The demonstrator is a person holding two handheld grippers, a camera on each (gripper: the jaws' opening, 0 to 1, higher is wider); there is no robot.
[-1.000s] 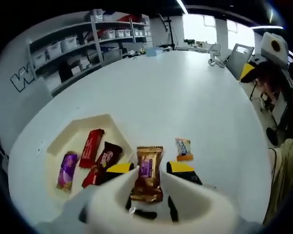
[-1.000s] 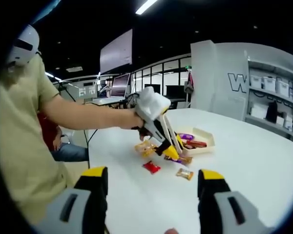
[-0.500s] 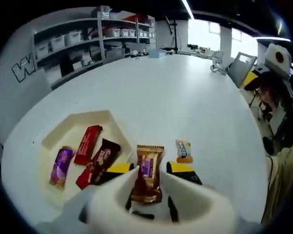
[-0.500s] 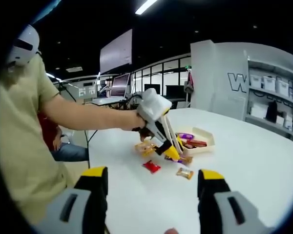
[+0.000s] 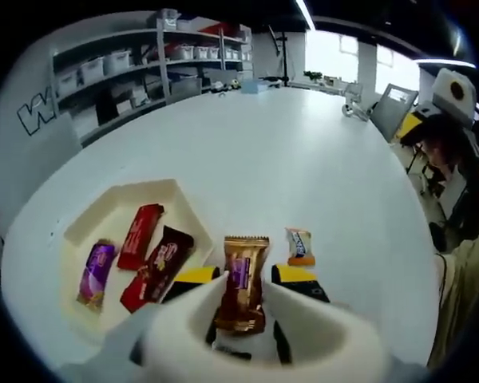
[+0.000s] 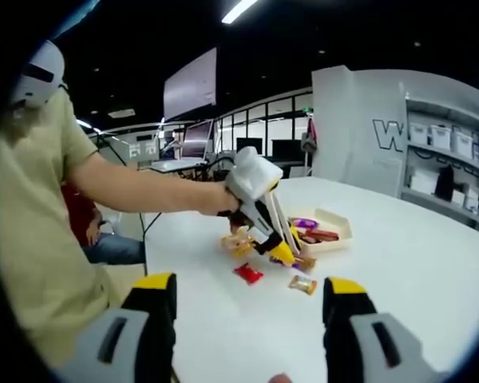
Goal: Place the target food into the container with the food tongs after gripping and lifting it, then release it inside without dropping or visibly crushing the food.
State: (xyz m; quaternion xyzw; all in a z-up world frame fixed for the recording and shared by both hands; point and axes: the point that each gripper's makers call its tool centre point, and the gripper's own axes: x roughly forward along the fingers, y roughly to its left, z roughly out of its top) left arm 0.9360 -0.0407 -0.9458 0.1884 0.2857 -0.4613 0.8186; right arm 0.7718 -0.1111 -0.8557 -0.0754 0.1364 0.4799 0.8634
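Left gripper view, tongs (image 5: 241,319) pinching glossy brown wrapper (image 5: 242,283), right gripper (image 6: 247,319) spread, possibly empty

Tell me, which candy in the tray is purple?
The purple candy at the tray's end, beside the red bar; the other two wrappers are red and dark brown.

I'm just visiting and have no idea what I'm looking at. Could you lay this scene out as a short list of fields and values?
setting: white table in an office
left gripper: works white tongs shut on a gold-wrapped snack, beside the tray
container: cream tray
in tray: purple bar, red bar, dark red bar
loose on table: small orange-and-white candy, red packet
right gripper: open, empty, held back from the snacks
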